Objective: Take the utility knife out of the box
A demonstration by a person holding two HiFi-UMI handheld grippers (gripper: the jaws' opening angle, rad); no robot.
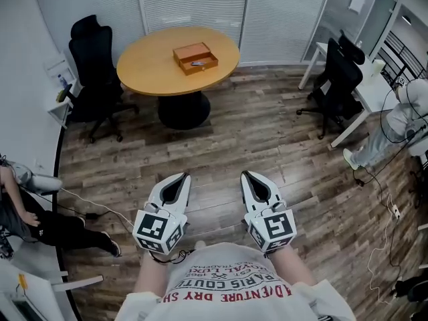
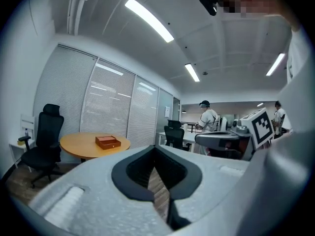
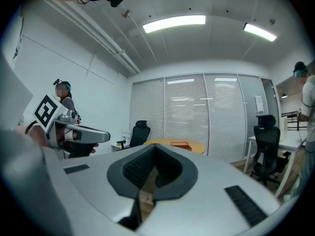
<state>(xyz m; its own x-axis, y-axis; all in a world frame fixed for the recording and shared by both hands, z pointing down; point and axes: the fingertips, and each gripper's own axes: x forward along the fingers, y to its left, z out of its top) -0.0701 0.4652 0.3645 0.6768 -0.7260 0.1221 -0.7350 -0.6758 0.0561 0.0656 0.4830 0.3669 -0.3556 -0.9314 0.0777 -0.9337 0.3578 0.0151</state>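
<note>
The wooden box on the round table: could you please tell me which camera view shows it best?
The head view: it looks down into the open wooden box, showing a dark item inside. The left gripper view shows the box small and side-on; the right gripper view shows only a distant sliver.

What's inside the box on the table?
From the head view, the open box holds a small grey knife, blurry from afar. From the gripper views, the box's wall hides its inside.
</note>
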